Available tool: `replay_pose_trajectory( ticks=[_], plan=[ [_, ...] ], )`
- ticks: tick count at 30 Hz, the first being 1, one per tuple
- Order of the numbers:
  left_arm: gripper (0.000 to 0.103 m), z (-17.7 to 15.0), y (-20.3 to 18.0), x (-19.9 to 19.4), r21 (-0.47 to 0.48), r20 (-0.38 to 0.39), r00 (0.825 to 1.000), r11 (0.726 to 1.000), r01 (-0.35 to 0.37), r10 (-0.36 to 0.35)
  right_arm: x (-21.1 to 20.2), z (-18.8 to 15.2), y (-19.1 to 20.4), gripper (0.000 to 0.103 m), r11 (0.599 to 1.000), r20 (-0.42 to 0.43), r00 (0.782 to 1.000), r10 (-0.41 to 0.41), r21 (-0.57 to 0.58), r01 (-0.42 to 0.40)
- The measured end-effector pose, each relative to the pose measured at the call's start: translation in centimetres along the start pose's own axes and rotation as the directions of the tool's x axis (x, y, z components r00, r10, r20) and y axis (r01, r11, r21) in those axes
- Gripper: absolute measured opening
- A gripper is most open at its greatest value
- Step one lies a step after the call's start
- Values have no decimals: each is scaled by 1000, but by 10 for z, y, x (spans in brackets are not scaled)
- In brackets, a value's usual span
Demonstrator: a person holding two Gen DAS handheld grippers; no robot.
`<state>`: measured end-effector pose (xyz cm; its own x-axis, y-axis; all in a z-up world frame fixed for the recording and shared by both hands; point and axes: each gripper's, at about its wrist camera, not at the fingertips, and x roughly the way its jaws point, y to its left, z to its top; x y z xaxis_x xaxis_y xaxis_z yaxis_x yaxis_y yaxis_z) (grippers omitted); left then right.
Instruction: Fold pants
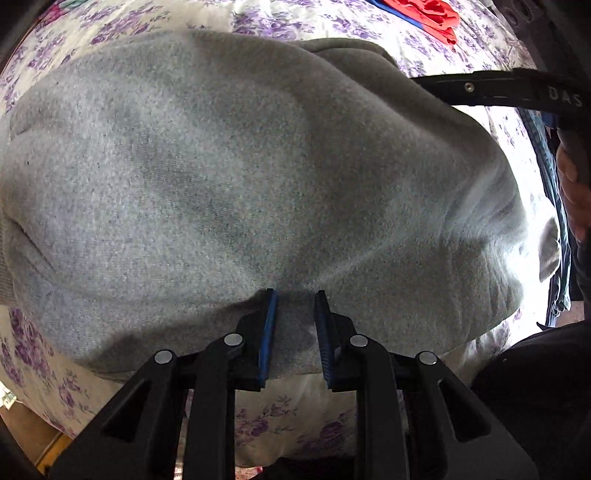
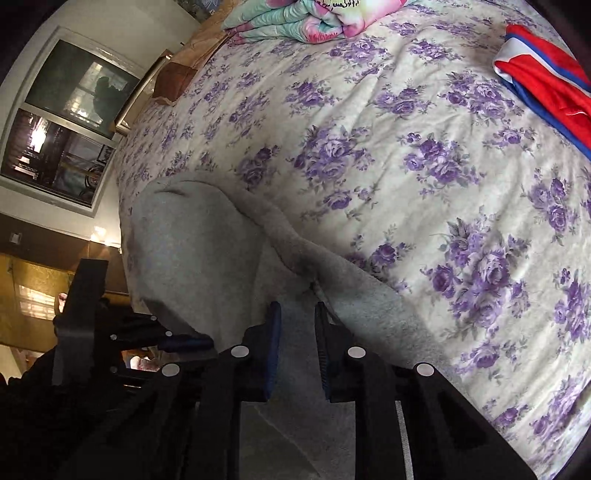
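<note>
Item: grey pants point(image 1: 229, 177), fleece, lying folded on a bed with a cream bedspread point(image 2: 424, 122) printed in purple roses. In the left wrist view the cloth fills most of the picture, spread far and to both sides of the claw, its near edge at the fingertips.

Left gripper point(image 1: 295, 299): jaws narrow, blue pads point(image 1: 271, 325) clamped on a bunched ridge of the pants' near edge, cloth filling the gap between them.

Right gripper point(image 2: 297, 308): jaws narrow, a fold of the same grey fabric between the pads and running back under the claw. The pads sit close against the cloth on both sides. A twisted ridge of the pants runs far and left from this claw; the bare bedspread lies to its right.

Shown in the left wrist view only: the broad flat top face of the pants; the right gripper's black body at far right, with part of the hand point(image 1: 572, 192) that holds it; blue denim hanging at the right edge.

Shown in the right wrist view only: a folded quilt point(image 2: 295, 18) in pastel colours at the far end of the bed; a window point(image 2: 70, 114) in the wall to the left; the left gripper's black frame at near left, touching the pants' left edge.

Shown in both: a red, white and blue garment point(image 2: 546, 77) on the bedspread, far right, well apart from the pants.
</note>
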<state>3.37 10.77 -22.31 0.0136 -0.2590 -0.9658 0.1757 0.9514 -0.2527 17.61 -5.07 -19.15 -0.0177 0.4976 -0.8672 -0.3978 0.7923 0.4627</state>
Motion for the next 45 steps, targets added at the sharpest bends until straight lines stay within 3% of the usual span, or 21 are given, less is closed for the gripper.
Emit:
replay_pose_trajectory(
  ticks=[10,13,15,16,17,19,23,25,29,33,35,37,40,42,45],
  plan=[
    [21,16,6,2,-3,-22,1000,1000,11,-11,16,12,-13,20,991,-1,993,119,61,-119],
    [21,21,6,1,1,-23,1000,1000,14,-14,32,12,-11,35,998,-53,998,35,47,-33],
    [21,23,6,1,4,-25,1000,1000,14,-13,43,9,-10,35,999,-83,996,21,49,-17],
    [21,23,6,2,5,-26,1000,1000,13,-13,46,7,-9,29,998,-85,996,23,52,-18],
    [21,24,6,1,5,-25,1000,1000,13,-13,47,7,-8,15,998,-77,996,33,54,-29],
    [21,25,6,0,3,-24,1000,1000,16,-16,40,7,-4,11,999,-60,998,10,49,-7],
    [21,25,6,-2,3,-17,1000,1000,21,-21,-10,28,13,9,998,33,997,-70,-4,71],
    [21,24,5,-4,2,-7,1000,1000,22,-22,-16,40,15,7,992,49,992,-120,-44,122],
    [21,25,10,-3,-4,3,999,999,33,-33,42,50,-6,7,967,-41,969,-242,-87,238],
    [20,27,18,-3,-19,1,999,999,51,-51,51,50,-9,8,969,-41,975,-218,-124,212],
    [19,29,23,-11,-46,0,998,997,68,-68,40,52,-13,11,981,-57,982,-179,-85,174],
    [19,34,28,-27,-49,26,996,995,83,-82,10,51,-13,15,984,-4,985,-172,-51,171],
    [17,51,23,-66,-3,112,983,989,148,-146,-54,40,-13,23,980,144,970,-195,-6,198],
    [17,72,15,-81,33,150,966,978,207,-210,-89,24,-18,30,971,212,948,-238,50,233],
    [18,110,-13,-75,86,141,966,974,208,-219,-114,-11,-25,29,953,215,931,-297,121,276]
  ],
)
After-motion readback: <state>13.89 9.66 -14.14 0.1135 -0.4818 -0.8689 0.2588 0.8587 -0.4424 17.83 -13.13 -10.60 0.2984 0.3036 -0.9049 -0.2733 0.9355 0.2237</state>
